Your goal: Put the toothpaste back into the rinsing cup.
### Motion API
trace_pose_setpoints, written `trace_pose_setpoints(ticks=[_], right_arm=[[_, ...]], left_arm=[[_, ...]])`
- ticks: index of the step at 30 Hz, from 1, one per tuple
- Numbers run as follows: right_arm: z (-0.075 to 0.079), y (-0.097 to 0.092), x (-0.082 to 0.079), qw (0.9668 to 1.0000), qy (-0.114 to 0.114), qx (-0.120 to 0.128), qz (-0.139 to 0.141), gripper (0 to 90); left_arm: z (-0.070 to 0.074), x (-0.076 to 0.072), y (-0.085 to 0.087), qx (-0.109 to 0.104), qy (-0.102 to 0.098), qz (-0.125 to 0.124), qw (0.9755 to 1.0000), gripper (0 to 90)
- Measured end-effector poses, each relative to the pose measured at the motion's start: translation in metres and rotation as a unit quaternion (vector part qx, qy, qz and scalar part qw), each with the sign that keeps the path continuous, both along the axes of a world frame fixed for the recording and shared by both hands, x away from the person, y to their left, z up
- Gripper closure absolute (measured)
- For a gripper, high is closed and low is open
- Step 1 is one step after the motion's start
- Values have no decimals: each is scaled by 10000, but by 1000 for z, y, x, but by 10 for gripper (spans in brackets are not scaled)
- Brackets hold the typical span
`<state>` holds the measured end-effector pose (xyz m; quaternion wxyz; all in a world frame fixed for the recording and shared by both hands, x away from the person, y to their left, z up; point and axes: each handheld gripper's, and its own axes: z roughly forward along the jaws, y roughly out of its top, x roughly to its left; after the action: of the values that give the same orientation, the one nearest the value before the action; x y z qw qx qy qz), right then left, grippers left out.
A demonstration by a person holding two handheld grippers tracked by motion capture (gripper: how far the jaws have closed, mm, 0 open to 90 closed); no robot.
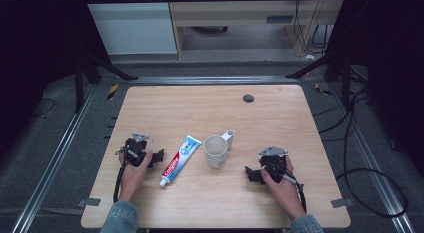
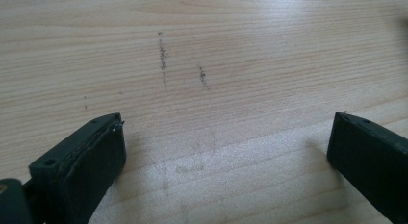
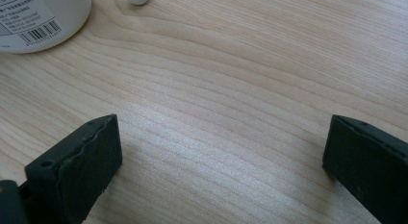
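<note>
A blue and white toothpaste tube (image 1: 177,160) lies on the wooden table (image 1: 210,108), its cap toward the front edge. Just to its right stands a white cup (image 1: 216,151) with its handle pointing back right. My left gripper (image 1: 158,155) rests on the table just left of the tube, a hand holding it. In its own view the left gripper (image 2: 228,123) is open over bare wood. My right gripper (image 1: 251,173) rests to the right of the cup and a little nearer the front. The right gripper (image 3: 223,120) is open, with the cup's base (image 3: 38,17) beyond its left jaw.
A dark round grommet (image 1: 248,98) sits in the table near the back edge. Black frame legs and cables stand on the floor around the table. A pale cabinet (image 1: 135,23) is behind it. Faint grey scuffs (image 2: 162,56) mark the wood ahead of the left gripper.
</note>
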<state>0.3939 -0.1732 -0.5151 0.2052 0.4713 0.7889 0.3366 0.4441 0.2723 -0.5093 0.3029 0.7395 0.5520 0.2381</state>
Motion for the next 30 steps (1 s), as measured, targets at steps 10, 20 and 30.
trace_pose_setpoints(ticks=[10,20,30], right_arm=[[0,-1,1,10000,-27,-23,65,3],[0,-1,1,10000,-13,-15,68,3],[0,-1,1,10000,-10,-17,63,3]], left_arm=[[37,-9,-13,206,499,-586,9968,85],[79,-13,-37,561,560,-1015,9917,101],[108,-8,-68,827,869,-1294,9843,142]])
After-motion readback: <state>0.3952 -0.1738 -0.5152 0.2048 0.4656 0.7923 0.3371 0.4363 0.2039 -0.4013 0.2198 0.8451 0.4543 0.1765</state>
